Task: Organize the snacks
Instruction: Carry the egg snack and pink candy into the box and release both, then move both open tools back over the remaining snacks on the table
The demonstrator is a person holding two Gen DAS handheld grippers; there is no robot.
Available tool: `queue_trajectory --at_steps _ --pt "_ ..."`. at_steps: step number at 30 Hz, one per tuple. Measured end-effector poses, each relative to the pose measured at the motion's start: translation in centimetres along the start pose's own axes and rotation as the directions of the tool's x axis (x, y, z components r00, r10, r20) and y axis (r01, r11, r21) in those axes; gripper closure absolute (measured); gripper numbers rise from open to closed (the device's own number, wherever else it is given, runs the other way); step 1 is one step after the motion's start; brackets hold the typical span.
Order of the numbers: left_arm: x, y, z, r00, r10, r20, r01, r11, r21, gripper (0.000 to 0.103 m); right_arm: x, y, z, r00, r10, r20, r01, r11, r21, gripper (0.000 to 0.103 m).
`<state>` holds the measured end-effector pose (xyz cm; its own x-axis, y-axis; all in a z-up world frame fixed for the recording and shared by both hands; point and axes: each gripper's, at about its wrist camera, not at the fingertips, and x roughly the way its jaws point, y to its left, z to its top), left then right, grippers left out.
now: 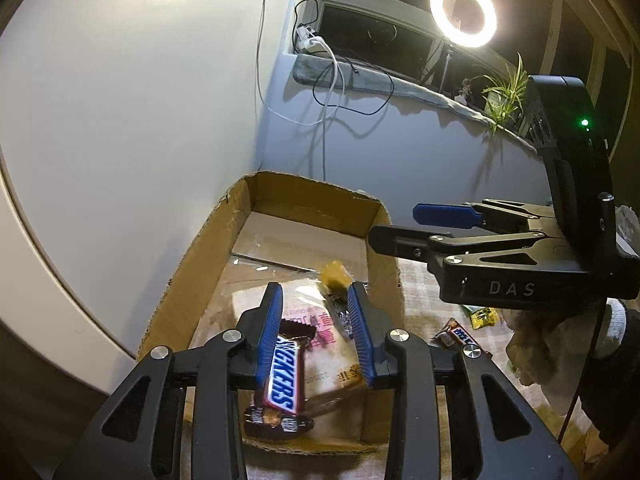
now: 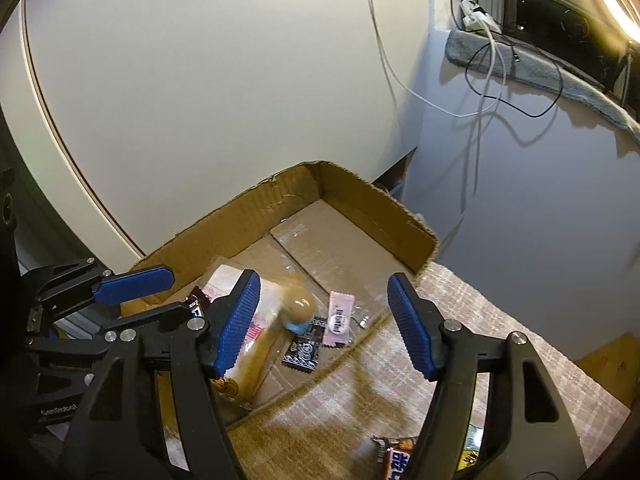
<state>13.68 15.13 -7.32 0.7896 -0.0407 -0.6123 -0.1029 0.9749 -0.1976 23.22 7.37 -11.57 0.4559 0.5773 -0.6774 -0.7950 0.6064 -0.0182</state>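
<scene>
A shallow cardboard box (image 1: 224, 236) (image 2: 360, 196) stands on a checked cloth. My left gripper (image 1: 320, 332) is open over its near end; a Snickers bar (image 1: 285, 376) hangs against the left finger, not clamped. Below lies a clear bread pack (image 1: 332, 364) (image 2: 264, 320). The box also holds a pink sachet (image 2: 339, 318), a black patterned packet (image 2: 304, 350) and a small yellow and blue item (image 2: 299, 308). My right gripper (image 2: 324, 324) (image 1: 400, 224) is open and empty above the box's near right edge.
On the cloth right of the box lie a small brown bar (image 1: 456, 334) (image 2: 396, 460) and a green-yellow packet (image 1: 482, 317). White curved panel at left, wall with hanging cables (image 1: 332, 92), ring light (image 1: 463, 13) and plant (image 1: 506, 92) on the sill behind.
</scene>
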Motion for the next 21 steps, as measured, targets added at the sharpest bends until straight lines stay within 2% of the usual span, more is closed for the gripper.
queue_trajectory --at_steps 4,13,17,21 --pt "-0.5 -0.7 -0.1 1.000 -0.009 0.009 0.009 1.000 0.010 0.071 -1.1 -0.5 -0.5 1.000 -0.022 0.007 0.022 1.000 0.008 0.025" --pt "-1.4 -3.0 -0.6 0.998 -0.054 0.018 0.053 0.998 0.020 0.071 -5.7 -2.8 -3.5 0.994 -0.111 0.023 0.110 0.993 0.039 0.025" --pt "-1.5 -4.7 -1.1 0.996 -0.085 0.011 0.084 0.996 0.036 0.071 -8.0 -4.6 -5.4 0.992 -0.119 0.037 0.115 0.990 0.082 0.025" --pt "-1.3 -6.6 -1.8 0.993 -0.115 -0.005 0.115 0.992 0.054 0.071 -10.4 -6.9 -7.9 0.991 -0.133 0.018 0.130 0.983 0.129 0.016"
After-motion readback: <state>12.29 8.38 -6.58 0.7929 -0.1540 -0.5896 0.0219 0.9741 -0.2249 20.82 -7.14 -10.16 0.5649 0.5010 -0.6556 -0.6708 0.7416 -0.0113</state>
